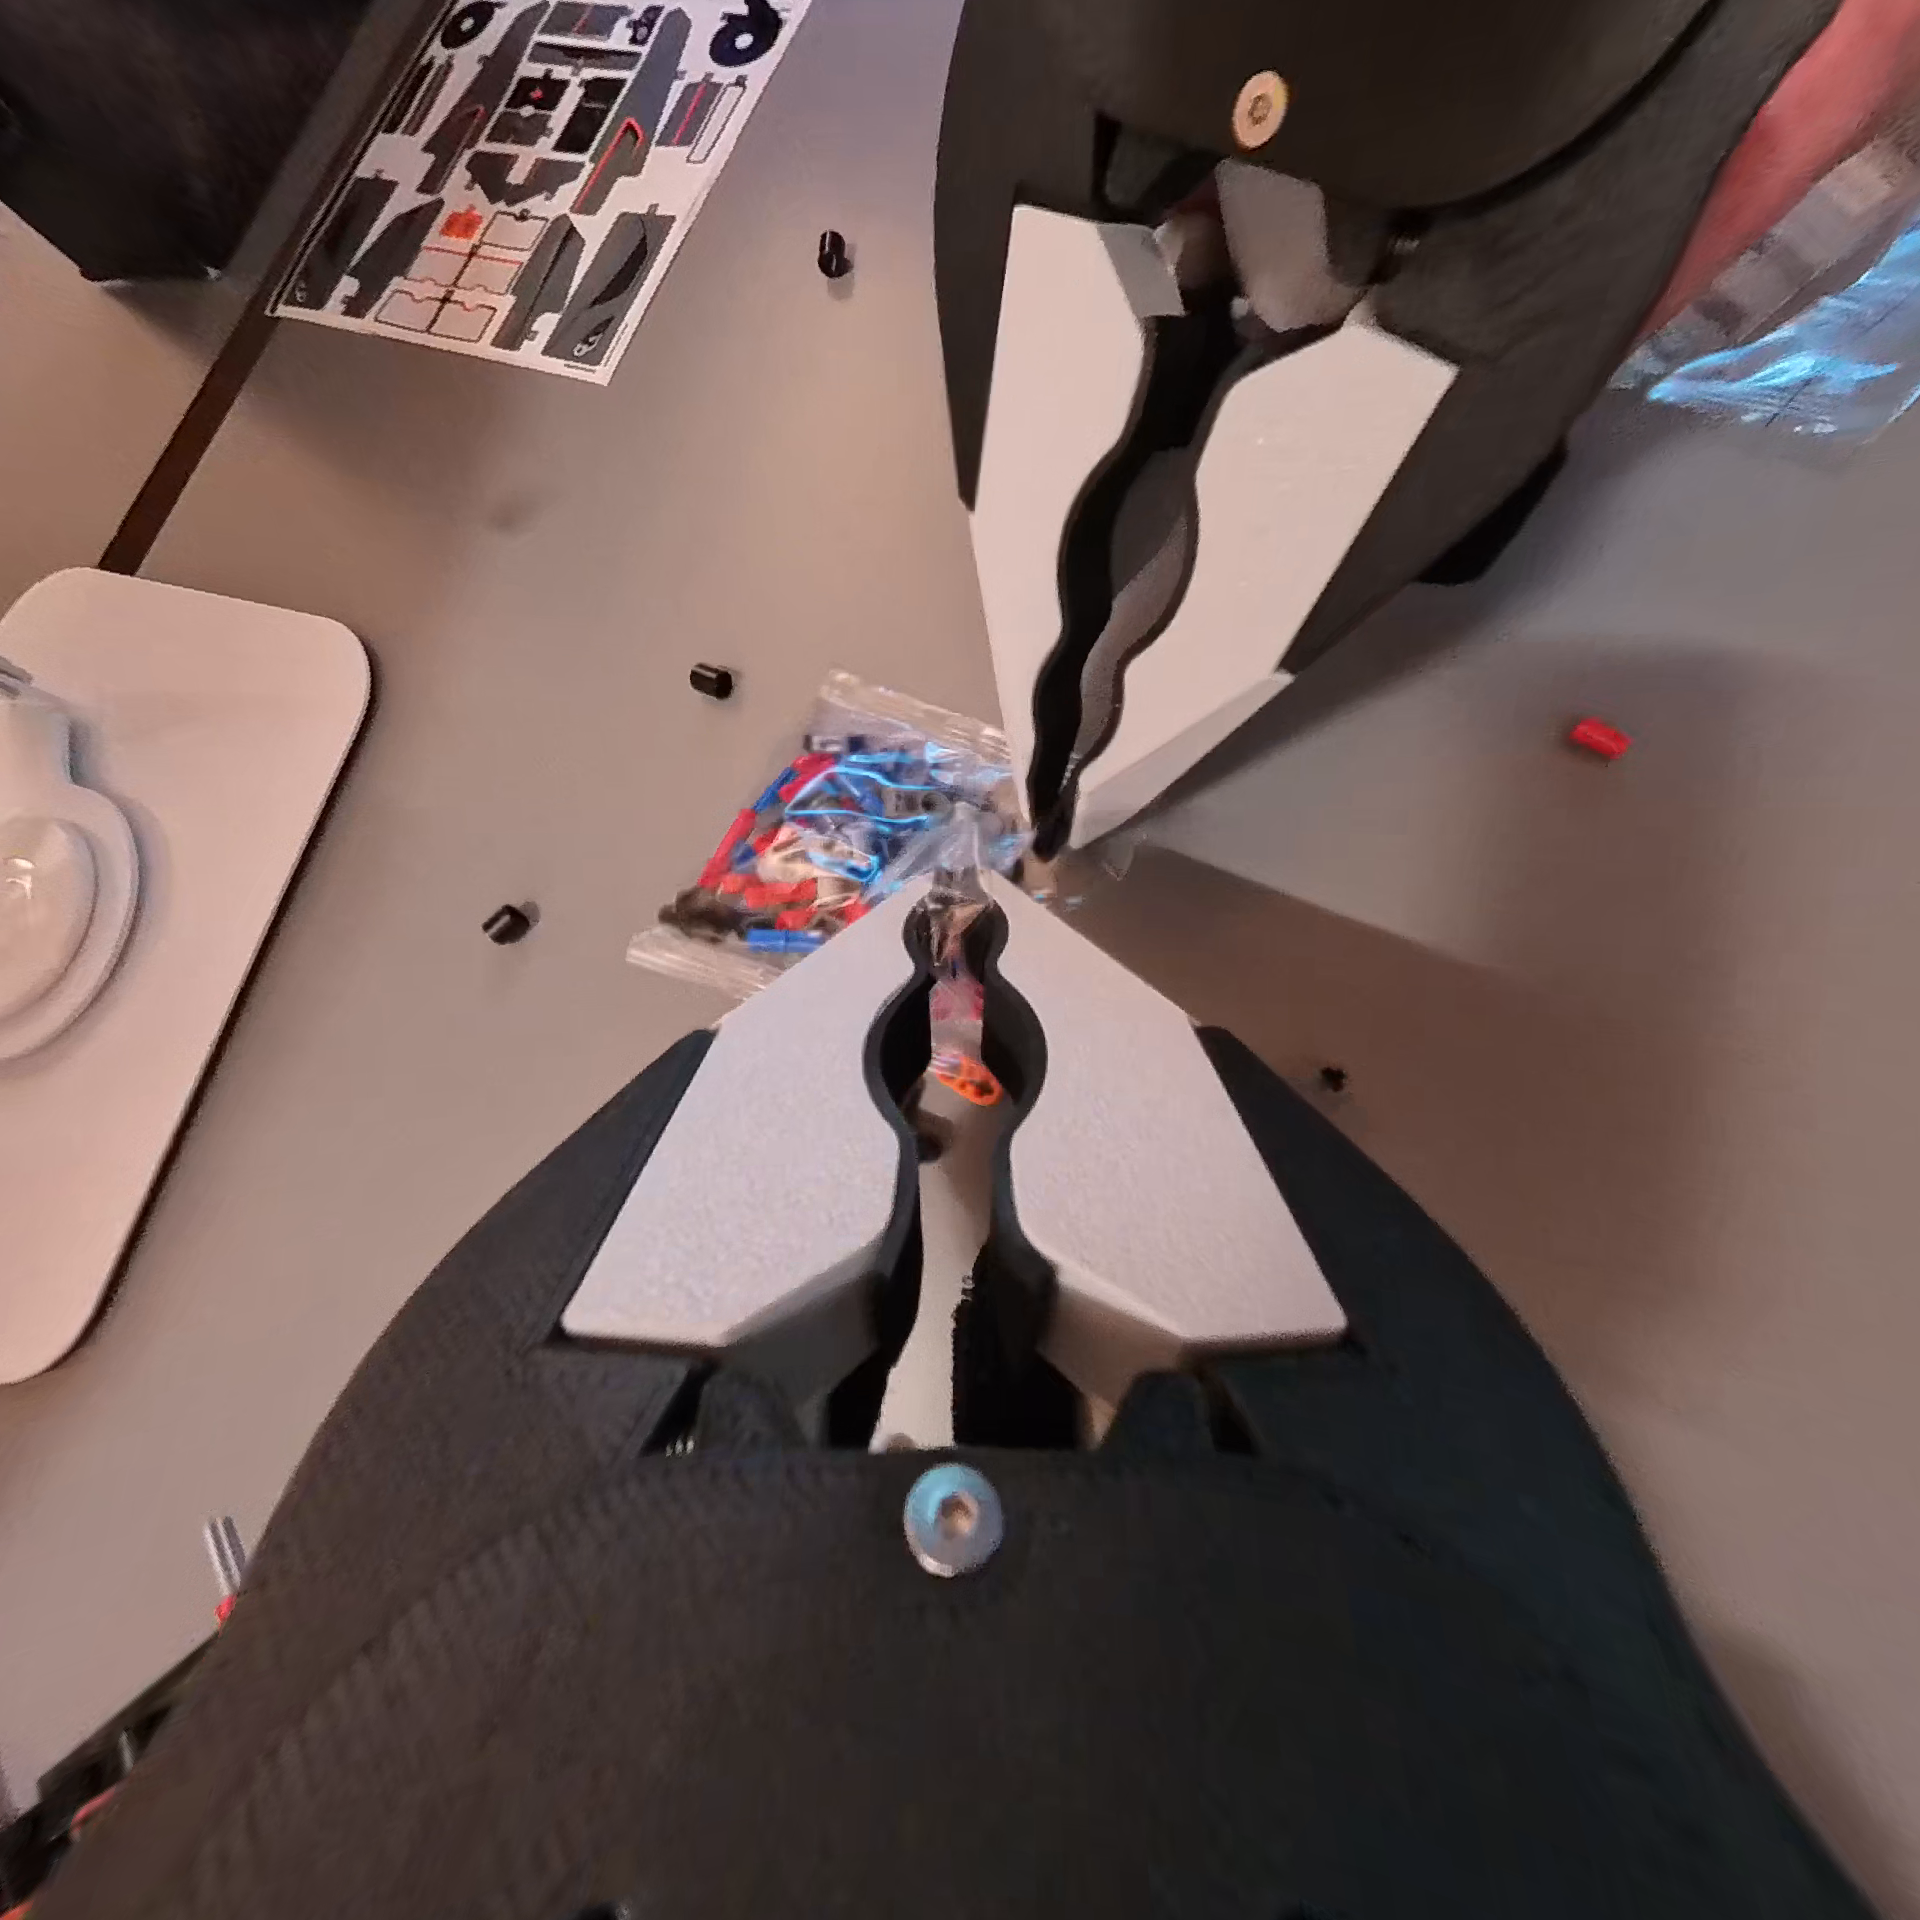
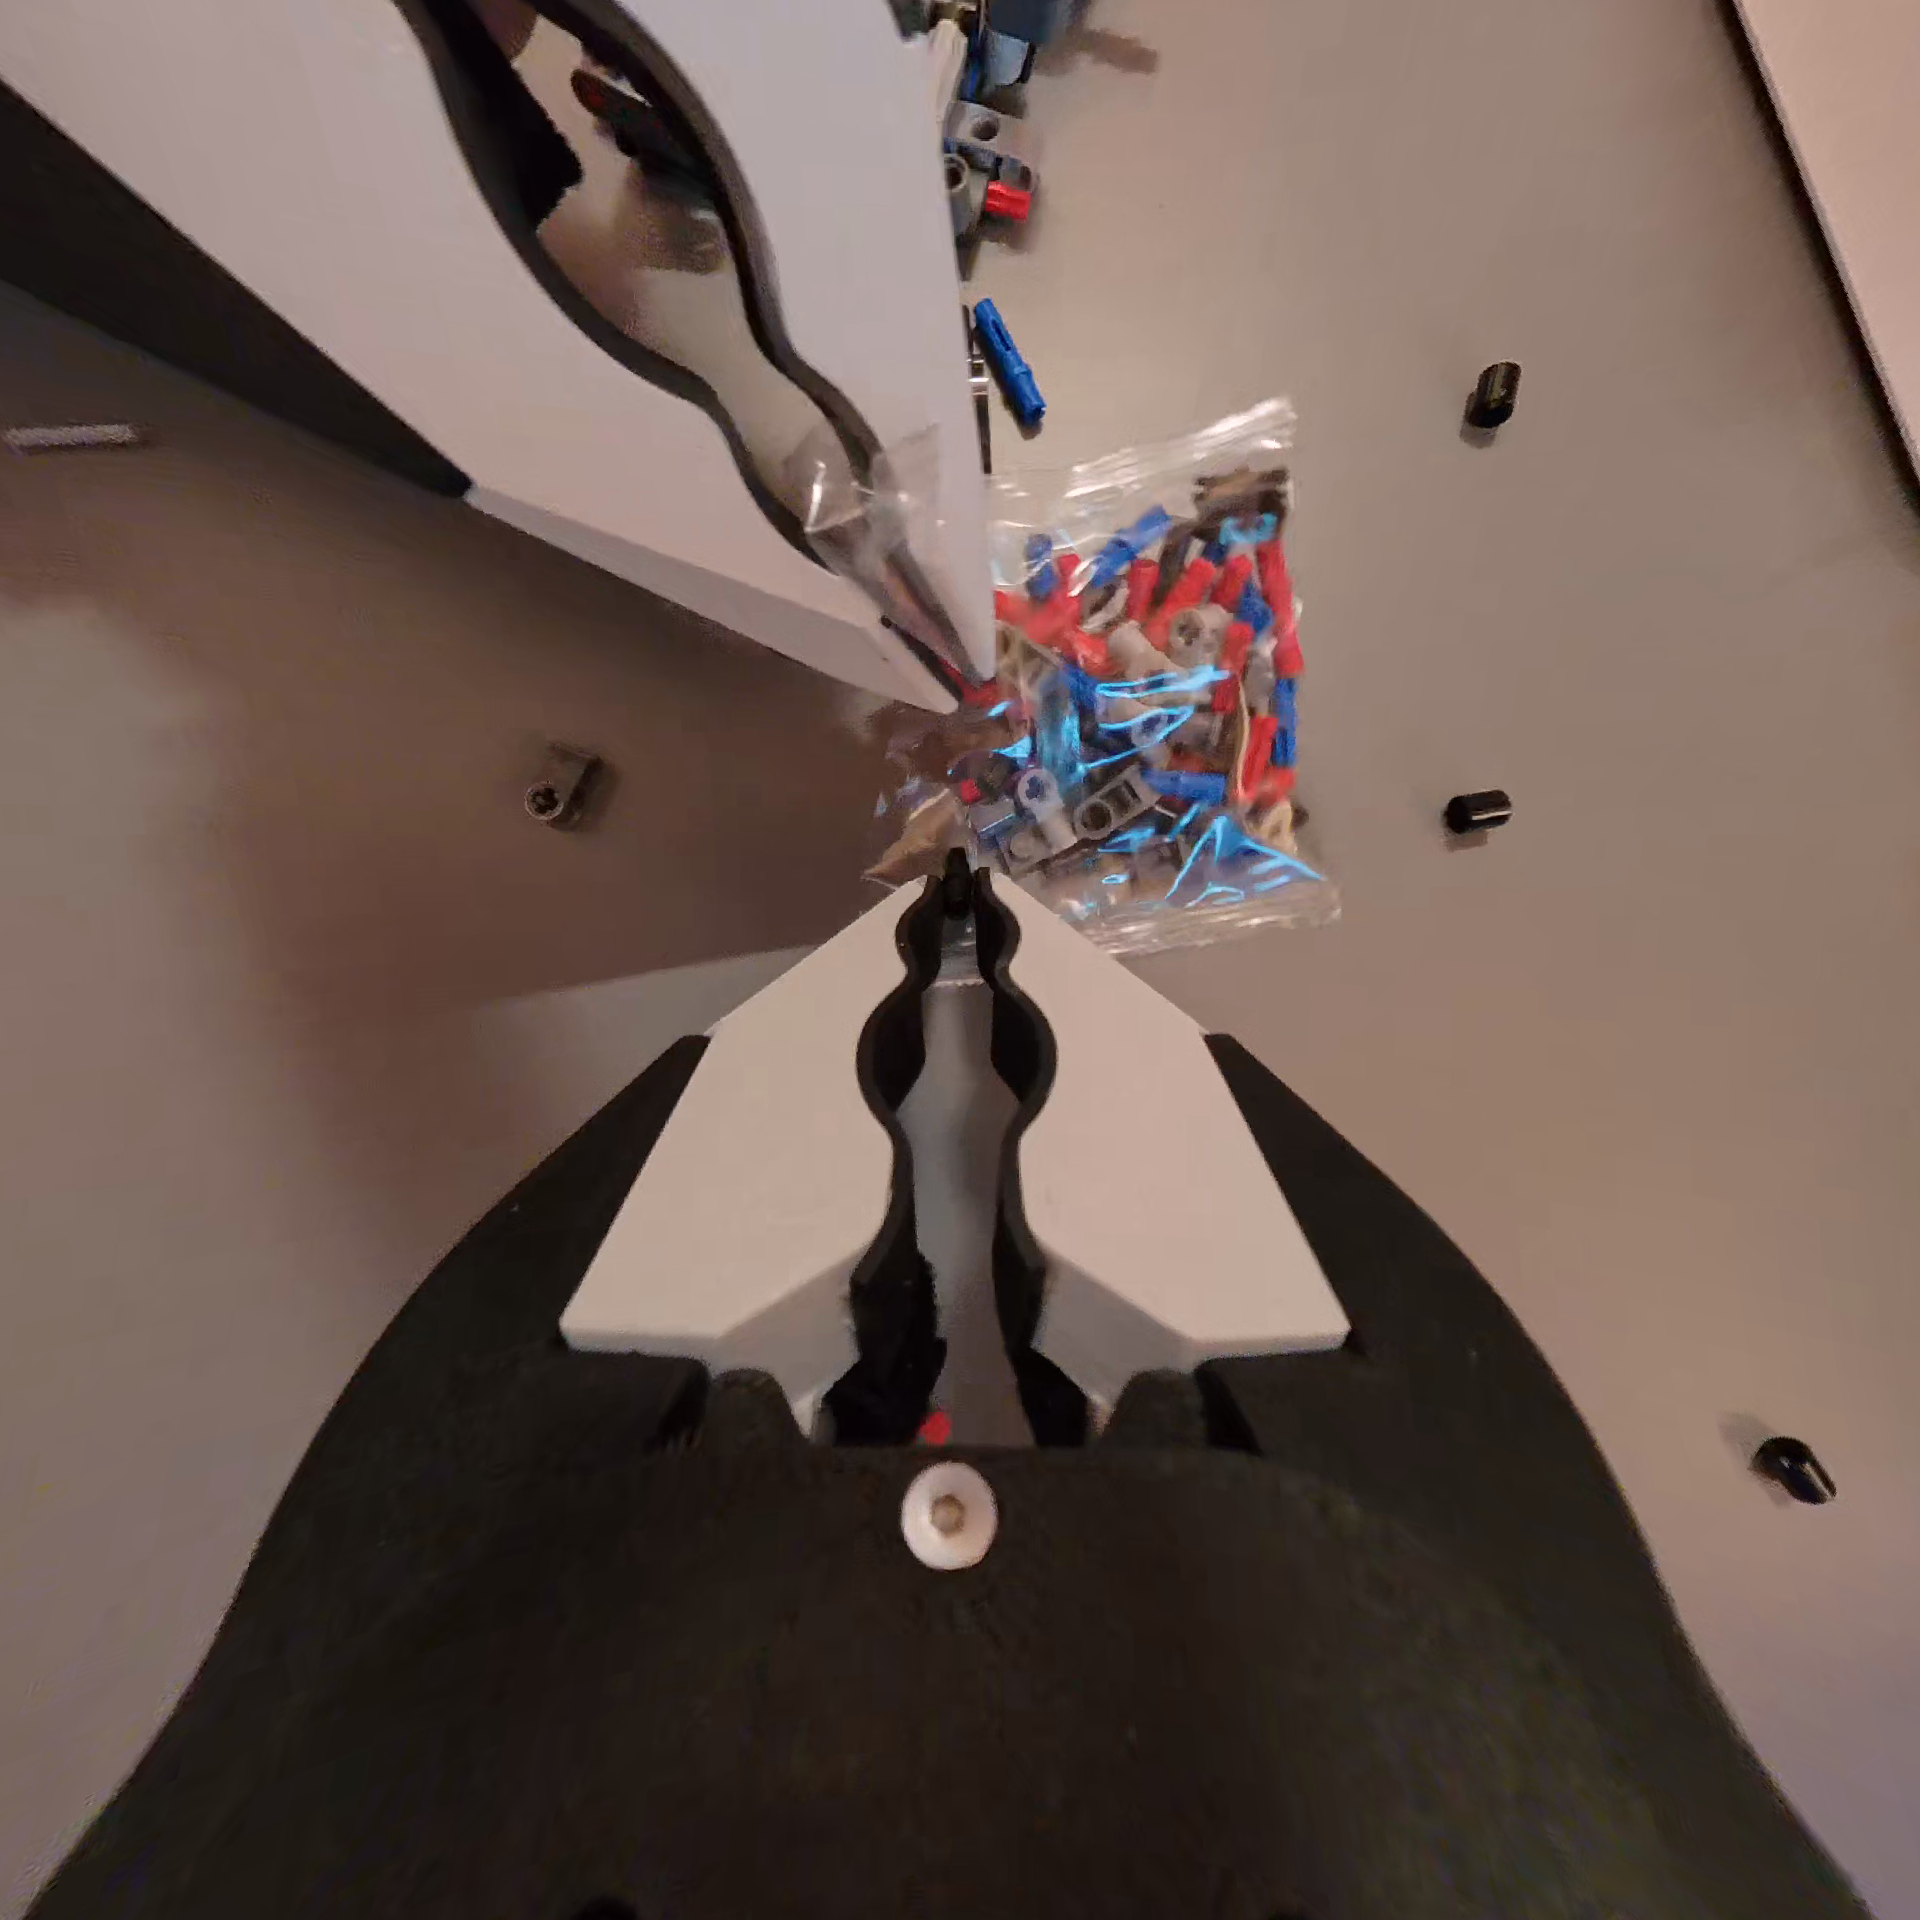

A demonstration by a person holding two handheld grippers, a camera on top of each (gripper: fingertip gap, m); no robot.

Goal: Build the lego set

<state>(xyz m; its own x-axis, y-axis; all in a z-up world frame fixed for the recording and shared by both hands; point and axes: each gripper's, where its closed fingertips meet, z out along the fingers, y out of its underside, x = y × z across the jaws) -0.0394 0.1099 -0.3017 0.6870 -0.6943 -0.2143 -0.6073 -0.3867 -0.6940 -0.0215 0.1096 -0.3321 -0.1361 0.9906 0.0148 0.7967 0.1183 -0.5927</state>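
A clear plastic bag [image 1: 821,842] of small red, blue, grey and black lego parts hangs between both grippers over the grey table; it also shows in the right wrist view [image 2: 1153,707]. My left gripper [image 1: 956,894] is shut on one edge of the bag, its tips pinching the plastic. My right gripper [image 2: 956,878] is shut on the bag's edge close beside it. The right gripper also shows from above in the left wrist view [image 1: 1044,842], and the left gripper shows at upper left in the right wrist view [image 2: 961,691]. The tips nearly touch.
A sticker sheet [image 1: 540,177] lies at the far left, a white tray [image 1: 156,914] at the left. Loose black pins [image 1: 712,681] [image 2: 1475,810], a red pin [image 1: 1598,740], a blue pin [image 2: 1008,358], a grey connector [image 2: 561,790] and a small heap of parts [image 2: 992,177] lie on the table. Left and right tips are no more than a few centimetres apart. Left tips and right tips are each some 7 centimeters from the grey connector [image 2: 561,790].
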